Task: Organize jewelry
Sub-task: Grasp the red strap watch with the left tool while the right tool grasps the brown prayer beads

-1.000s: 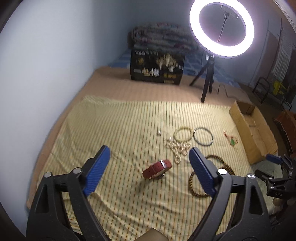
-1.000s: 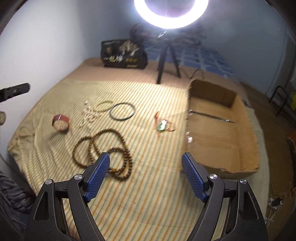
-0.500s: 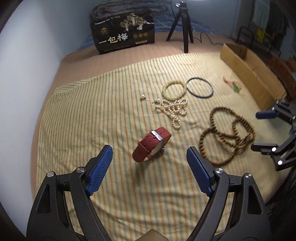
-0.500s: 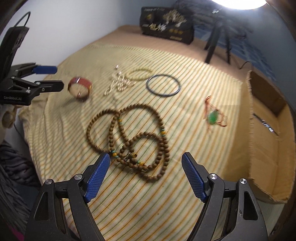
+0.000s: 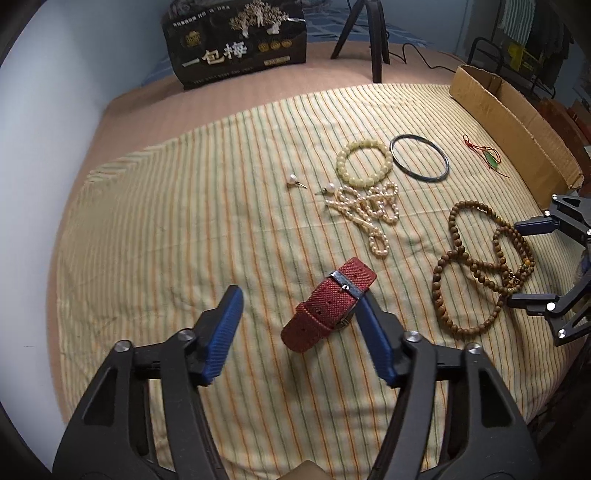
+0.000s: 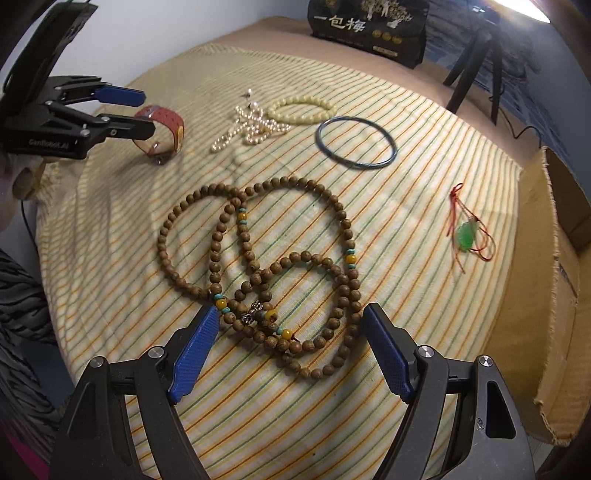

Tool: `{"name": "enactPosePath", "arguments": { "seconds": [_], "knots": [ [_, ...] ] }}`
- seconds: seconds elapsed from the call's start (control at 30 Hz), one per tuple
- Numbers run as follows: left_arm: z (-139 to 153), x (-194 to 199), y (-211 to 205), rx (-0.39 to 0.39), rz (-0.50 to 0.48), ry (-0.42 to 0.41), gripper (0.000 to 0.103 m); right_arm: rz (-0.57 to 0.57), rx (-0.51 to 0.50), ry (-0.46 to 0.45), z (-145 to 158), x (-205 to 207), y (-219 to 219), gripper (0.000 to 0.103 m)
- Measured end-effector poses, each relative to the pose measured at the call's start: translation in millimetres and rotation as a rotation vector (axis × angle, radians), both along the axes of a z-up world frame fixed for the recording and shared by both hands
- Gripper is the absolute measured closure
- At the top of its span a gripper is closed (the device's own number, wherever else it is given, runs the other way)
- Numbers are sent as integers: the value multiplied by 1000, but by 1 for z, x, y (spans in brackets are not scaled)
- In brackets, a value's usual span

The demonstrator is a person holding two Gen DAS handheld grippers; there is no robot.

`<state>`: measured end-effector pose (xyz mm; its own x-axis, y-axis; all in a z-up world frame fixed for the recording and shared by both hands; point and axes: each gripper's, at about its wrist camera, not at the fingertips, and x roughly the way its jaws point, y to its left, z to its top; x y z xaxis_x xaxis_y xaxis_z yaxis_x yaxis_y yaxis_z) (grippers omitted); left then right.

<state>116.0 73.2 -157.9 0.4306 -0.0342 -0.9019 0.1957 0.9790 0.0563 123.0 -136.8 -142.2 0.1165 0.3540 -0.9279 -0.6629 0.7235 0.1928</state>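
Left claw (image 5: 297,325) jaws just been closing, red watch strap (image 5: 327,308) between them, right pad touching it, left apart. Right claw (image 6: 288,347) wide over wooden bead necklace (image 6: 258,266), right of strap.

You get sharp, evenly lit pictures from both wrist views, with strong fisheye bending and dark vignetted corners. Far beyond the right tongs (image 6: 290,349), a lamp (image 6: 532,5) blows out to white glare at the top edge. Only soft, faint shadows fall on the striped cloth (image 5: 184,240) ahead of the left tongs (image 5: 297,328).
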Motion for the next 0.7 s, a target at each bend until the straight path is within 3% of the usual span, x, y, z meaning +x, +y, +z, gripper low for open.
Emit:
{"name": "enactPosePath", "arguments": {
  "seconds": [0.07,0.17,0.27,0.3,0.43,0.5,0.7],
  "knots": [
    [-2,2,0,-12,-7,7,45,8,-3,-4,-2,2,3,23],
    [-5,5,1,-35,-7,26,60,19,-5,-12,-7,7,8,23],
    [-8,6,2,-57,-5,41,64,23,-13,-26,-10,11,13,23],
    [-9,7,1,-64,-6,48,71,25,-17,-34,-10,12,15,23],
    [-9,8,-1,-76,-9,52,73,37,-28,-52,-11,17,21,23],
    [-8,9,0,-92,-5,56,79,38,-26,-55,-12,19,22,23],
    [-9,10,2,-118,1,64,81,20,0,-52,-17,32,30,18]
  ]
}}
